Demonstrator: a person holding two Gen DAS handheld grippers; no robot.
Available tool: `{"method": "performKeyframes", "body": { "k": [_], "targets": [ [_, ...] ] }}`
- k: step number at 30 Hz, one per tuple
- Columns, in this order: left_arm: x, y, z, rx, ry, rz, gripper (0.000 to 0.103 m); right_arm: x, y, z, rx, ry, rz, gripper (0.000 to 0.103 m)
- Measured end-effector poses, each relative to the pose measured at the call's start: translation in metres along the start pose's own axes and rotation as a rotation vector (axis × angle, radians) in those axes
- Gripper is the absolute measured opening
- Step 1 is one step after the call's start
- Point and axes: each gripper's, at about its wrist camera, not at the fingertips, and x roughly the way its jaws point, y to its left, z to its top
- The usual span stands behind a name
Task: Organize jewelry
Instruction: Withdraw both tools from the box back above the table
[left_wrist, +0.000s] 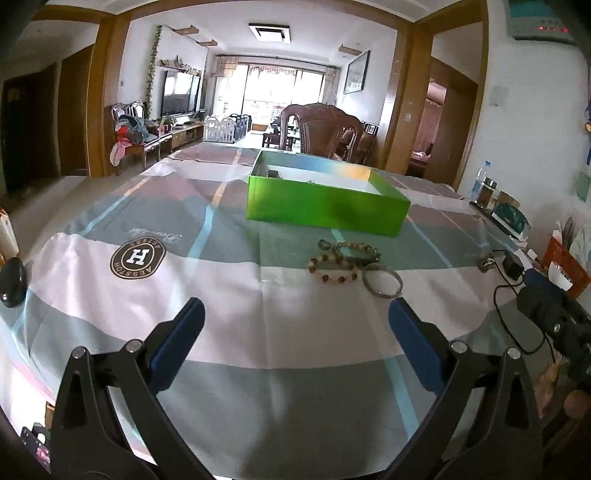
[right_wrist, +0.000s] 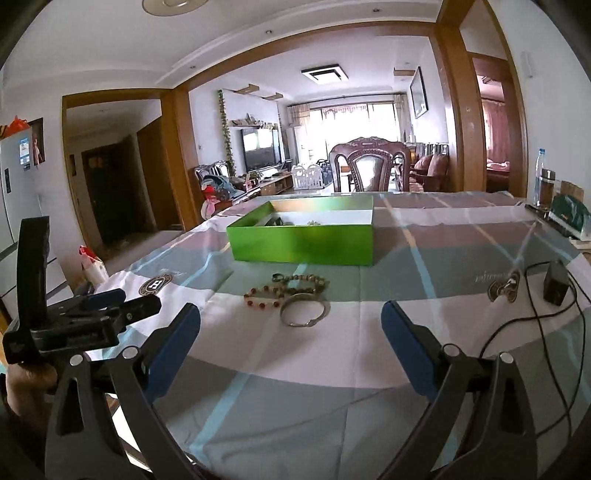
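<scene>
The left tool (left_wrist: 295, 317), with black arms and blue pads, is held low over the table (left_wrist: 295, 369), its jaws spread wide with nothing between them. The right tool (right_wrist: 290, 321), of the same build, is likewise spread wide and empty above the table. The table is covered by a glossy cloth in white, grey, mauve and light-blue blocks, printed with a round brown emblem (left_wrist: 137, 257).

Ahead of both tools a small cluster of jewelry is laid on the cloth. A bracelet of cream and red beads (left_wrist: 334, 270) is seen at the left of the cluster, and a darker strand of olive and brown beads (left_wrist: 351, 247) is laid just behind it, the two touching or overlapping. A plain silver metal bangle (left_wrist: 383, 283) is placed at the right front of the cluster, its rim touching the beaded pieces.

Beyond the jewelry, apart from it, an open bright green rectangular cardboard box (left_wrist: 325, 210) with a white interior is set on the table; a few small items are glimpsed inside, too small to be identified.

At the right of the table a small black adapter with a thin black cable (right_wrist: 556, 282) is seen. A carved dark wooden chair (right_wrist: 369, 162) is placed behind the far edge of the table.
</scene>
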Motion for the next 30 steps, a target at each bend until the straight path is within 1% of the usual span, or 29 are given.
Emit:
{"method": "performKeyframes", "body": {
  "k": [9,30],
  "targets": [
    [0.003,-0.007,0.0,0.034,0.018,0.0,0.099,-0.002,0.002,-0.002,0.002,0.003,0.005,0.096],
    [0.016,-0.01,0.0,0.034,0.055,-0.019,0.099,0.006,-0.007,-0.005,0.024,0.025,0.003,0.096]
  ]
}}
